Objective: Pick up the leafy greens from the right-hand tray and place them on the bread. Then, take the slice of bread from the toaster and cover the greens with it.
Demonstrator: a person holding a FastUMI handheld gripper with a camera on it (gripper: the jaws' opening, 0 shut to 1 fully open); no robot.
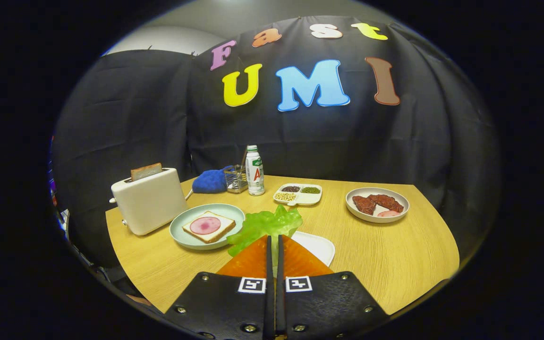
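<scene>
Nearest, the gripper (274, 243) is seen with its two fingers drawn almost together, clenched on the leafy greens (266, 225); the lettuce is pinched between the fingertips and fans out just ahead of them. The greens are judged to be lifted clear of the white tray (318, 246), whose bare corner is seen just right of the fingers, though how high they are carried cannot be settled.

Just beyond and to the left, a pale green plate (183, 236) is set on the bench (385, 255). On it a slice of bread (208, 227) lies flat, topped with a round slice of ham (205, 225). No greens are laid on this bread; the edge of the lettuce hangs beside the plate's rim.

Farther left stands a white toaster (148, 200), from whose slot a second slice of bread (146, 171) projects upright.

By these signs the task is judged to be in its early half: the greens are held and are close to the plate, while their placing on the bread, the drawing of the toast from the toaster and the covering are left to be done.

At the back of the bench a divided dish of beans (299, 193), a plate of meat (377, 204), a bottle (254, 171) and a blue cloth (211, 182) are seen.
</scene>
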